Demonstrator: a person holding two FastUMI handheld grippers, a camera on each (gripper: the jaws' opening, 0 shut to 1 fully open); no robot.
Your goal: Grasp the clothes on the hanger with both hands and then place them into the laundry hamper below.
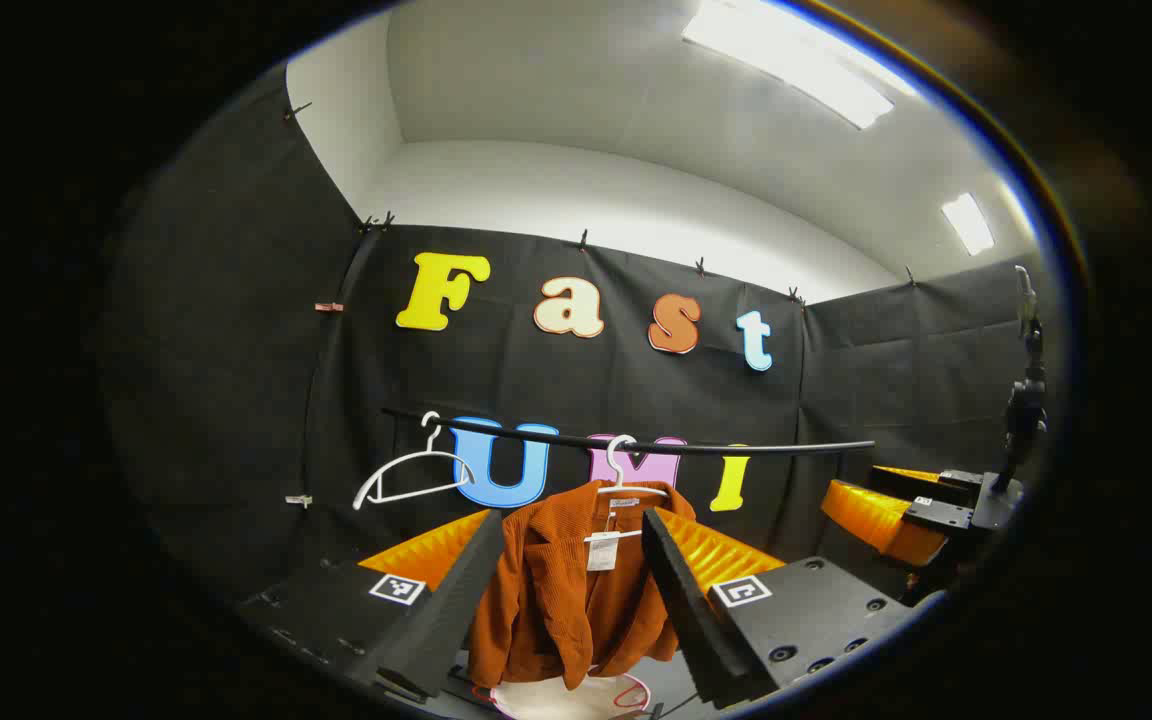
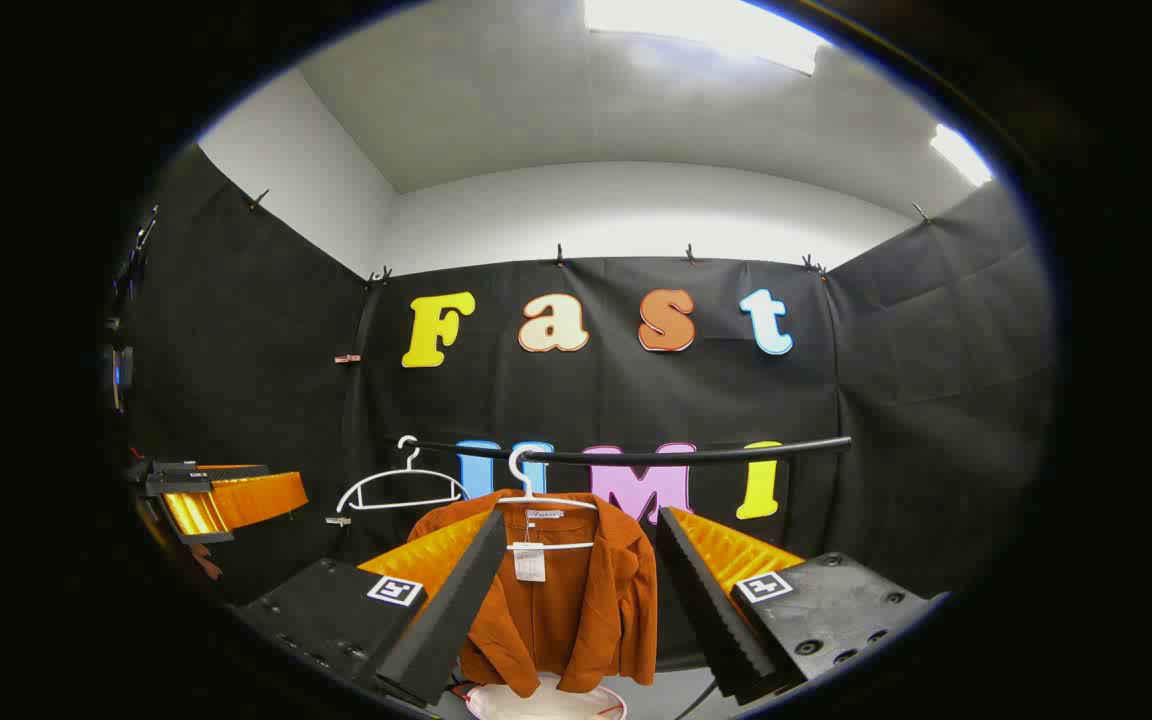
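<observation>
A rust-orange jacket [image 1: 566,600] hangs on a white hanger [image 1: 626,485] from a black rail [image 1: 636,445]. My left gripper [image 1: 571,517] is open, its fingers wide apart on either side of the jacket, still short of it. The right gripper view shows the same jacket [image 2: 561,600] on its hanger [image 2: 541,500], with my right gripper [image 2: 581,515] open and held back from it as well. Below the jacket sits the white laundry hamper [image 1: 536,703], whose rim [image 2: 496,705] peeks up between the fingers. The other gripper [image 1: 886,520] shows off to the right.
An empty white hanger [image 1: 411,475] hangs on the rail left of the jacket; it is the same empty hanger [image 2: 401,488] in the right gripper view. Black cloth walls close the booth behind and on both sides. The left gripper [image 2: 226,500] shows at the left edge.
</observation>
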